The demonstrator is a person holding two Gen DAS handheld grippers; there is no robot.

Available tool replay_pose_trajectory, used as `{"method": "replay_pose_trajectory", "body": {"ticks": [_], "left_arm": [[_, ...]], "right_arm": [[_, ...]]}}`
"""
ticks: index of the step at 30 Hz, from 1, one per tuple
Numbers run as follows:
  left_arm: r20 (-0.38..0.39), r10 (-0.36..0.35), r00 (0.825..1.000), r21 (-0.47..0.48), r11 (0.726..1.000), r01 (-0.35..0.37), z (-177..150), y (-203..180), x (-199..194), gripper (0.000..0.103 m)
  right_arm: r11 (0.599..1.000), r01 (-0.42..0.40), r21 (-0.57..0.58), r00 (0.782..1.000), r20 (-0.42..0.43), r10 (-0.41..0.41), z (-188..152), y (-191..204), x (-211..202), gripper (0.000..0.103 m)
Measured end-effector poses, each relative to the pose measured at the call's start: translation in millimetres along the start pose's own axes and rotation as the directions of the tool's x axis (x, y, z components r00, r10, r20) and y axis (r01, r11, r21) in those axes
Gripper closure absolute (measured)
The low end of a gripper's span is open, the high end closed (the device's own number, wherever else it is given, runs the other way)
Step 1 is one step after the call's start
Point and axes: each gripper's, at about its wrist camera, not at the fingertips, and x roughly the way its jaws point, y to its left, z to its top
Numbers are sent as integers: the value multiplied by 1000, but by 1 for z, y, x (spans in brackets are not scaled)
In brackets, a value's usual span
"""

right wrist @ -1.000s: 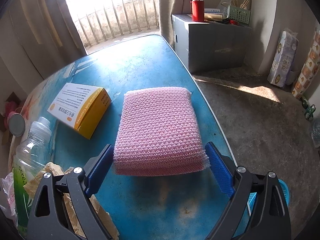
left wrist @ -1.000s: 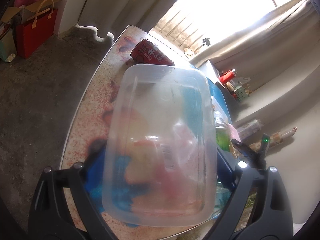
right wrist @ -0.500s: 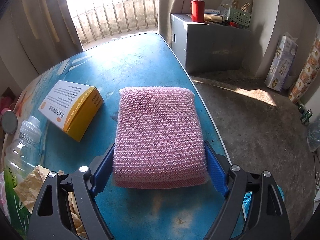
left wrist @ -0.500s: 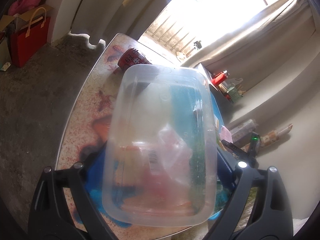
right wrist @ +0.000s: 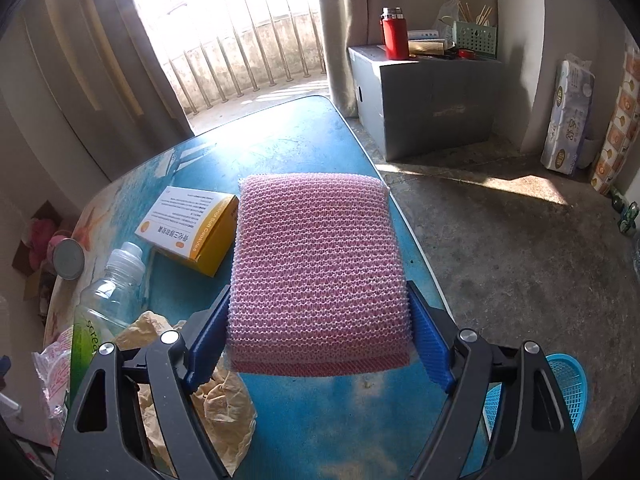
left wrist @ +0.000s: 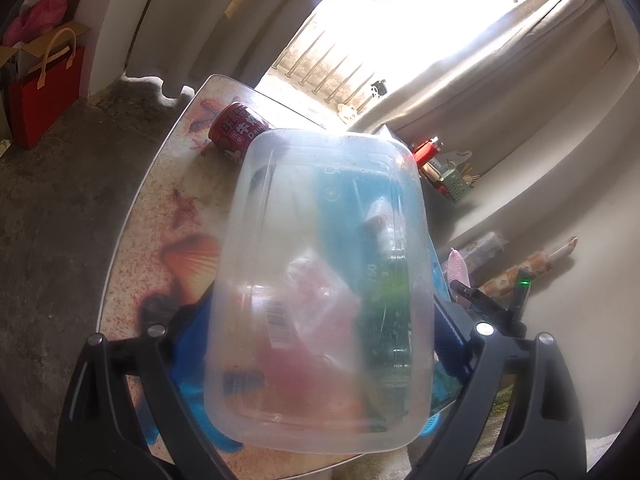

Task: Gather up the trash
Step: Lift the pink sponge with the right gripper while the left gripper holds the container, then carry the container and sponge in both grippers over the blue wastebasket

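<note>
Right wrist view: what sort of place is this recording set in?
Most likely a lived-in home room by a balcony: a barred balcony railing behind curtains, a sea-print table strewn with litter, and a toilet paper pack on the bare concrete floor.

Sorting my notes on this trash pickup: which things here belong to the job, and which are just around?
Job:
- pink scouring pad, held in right claw
- clear plastic tub, held in left claw
- crumpled paper
- empty bottle
- red can

Lying about:
- red flask
- tissue pack
</note>
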Motion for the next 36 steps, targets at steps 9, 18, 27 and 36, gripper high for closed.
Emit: {"method": "replay_pose_trajectory", "body": {"ticks": [9, 18, 27, 36], "left_arm": [[-12, -50, 999, 65, 997, 51, -3, -36, -2, 15], [-79, -125, 989, 203, 969, 139, -9, -107, 16, 15], [-269, -220, 938, 351, 884, 308, -43, -220, 79, 15], [-485, -246, 839, 402, 789, 464, -114, -338, 164, 15]], "right_arm": [[995, -88, 47, 995, 55, 85, -27, -16, -56, 24], [980, -123, 157, 987, 123, 104, -67, -69, -111, 24], [926, -88, 368, 986, 166, 28, -131, -168, -159, 24], [820, 26, 572, 984, 128, -121, -205, -263, -184, 24]]}}
